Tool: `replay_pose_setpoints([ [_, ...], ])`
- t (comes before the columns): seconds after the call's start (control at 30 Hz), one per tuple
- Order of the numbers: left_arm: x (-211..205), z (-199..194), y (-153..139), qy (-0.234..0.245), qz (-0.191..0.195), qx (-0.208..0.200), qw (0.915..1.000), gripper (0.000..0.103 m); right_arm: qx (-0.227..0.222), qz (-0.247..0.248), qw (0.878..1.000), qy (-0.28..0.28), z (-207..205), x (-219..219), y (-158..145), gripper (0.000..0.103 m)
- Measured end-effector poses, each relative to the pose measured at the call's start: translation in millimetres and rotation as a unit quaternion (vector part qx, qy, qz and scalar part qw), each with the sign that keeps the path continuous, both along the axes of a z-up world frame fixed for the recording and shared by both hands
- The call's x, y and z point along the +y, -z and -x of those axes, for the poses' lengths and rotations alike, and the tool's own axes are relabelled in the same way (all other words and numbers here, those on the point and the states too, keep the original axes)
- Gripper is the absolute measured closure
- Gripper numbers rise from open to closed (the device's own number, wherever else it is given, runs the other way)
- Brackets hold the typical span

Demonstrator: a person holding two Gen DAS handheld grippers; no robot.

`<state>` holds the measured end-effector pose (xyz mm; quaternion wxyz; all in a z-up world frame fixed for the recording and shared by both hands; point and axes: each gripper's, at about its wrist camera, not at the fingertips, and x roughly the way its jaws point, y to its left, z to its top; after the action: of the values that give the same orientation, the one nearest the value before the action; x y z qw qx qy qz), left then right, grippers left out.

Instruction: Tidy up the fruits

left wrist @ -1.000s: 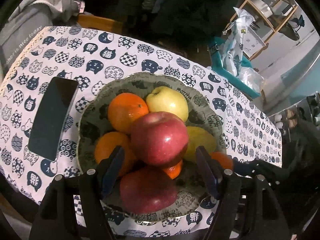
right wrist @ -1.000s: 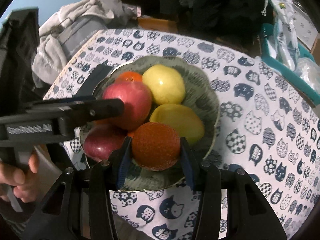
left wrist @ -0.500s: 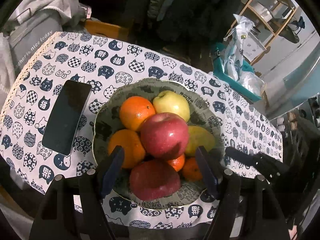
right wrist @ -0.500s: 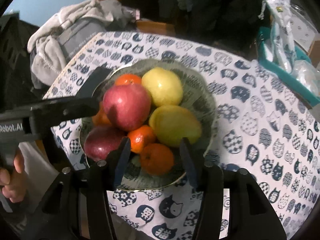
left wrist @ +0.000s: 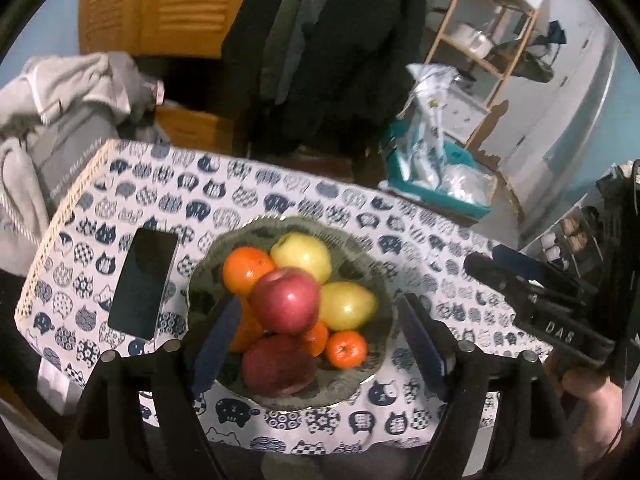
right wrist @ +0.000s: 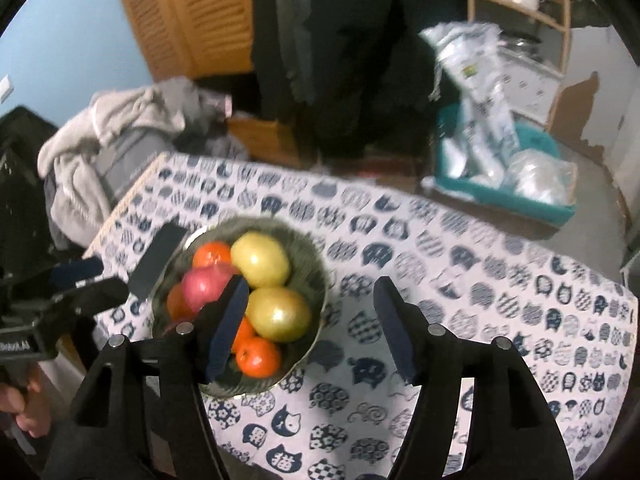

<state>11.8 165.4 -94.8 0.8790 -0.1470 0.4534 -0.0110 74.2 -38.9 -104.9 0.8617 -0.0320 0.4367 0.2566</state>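
left wrist view: left gripper point(left wrist: 316, 340) and right gripper point(right wrist: 308, 324) both hang empty, jaws opening, above the bowl point(left wrist: 376, 280) of fruit point(left wrist: 286, 303) below their tips. best lift clear straight up, without nudging the pile.

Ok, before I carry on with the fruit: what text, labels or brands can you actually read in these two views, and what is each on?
"DAS": on the right gripper body, left wrist view.
"Robot.AI", start cut off: on the left gripper body, right wrist view.
"猫": on a cat print of the tablecloth.
Grey garment: a printed line, too blurred to read.
White bag: small label, unreadable.
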Motion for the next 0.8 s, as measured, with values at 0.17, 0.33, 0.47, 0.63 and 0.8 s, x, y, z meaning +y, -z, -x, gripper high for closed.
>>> replay_pose_setpoints([
  [0.17,-15.3,6.1,-25.6,0.01,-0.026,-0.032,0.9991,0.017,-0.033,-0.015,0.999,0.028,5.6,-20.1,-32.6,0.034],
  [0.33,-28.6,12.5,-46.1,0.025,-0.02,-0.053,0.9981,0.015,-0.063,-0.02,0.997,0.048,14.5,-38.3,-58.9,0.033],
  [0.47,-43.9,19.3,-64.8,0.042,-0.027,-0.073,0.996,0.011,-0.078,-0.018,0.995,0.063,23.3,-54.7,-75.6,0.033],
  [0.63,-59.7,24.7,-83.9,0.06,-0.043,-0.094,0.9928,0.009,-0.104,-0.019,0.991,0.079,36.0,-74.7,-96.6,0.032],
  [0.8,-66.1,29.5,-98.2,0.061,-0.038,-0.114,0.9908,0.002,-0.124,-0.019,0.988,0.095,46.7,-92.4,-111.7,0.032],
])
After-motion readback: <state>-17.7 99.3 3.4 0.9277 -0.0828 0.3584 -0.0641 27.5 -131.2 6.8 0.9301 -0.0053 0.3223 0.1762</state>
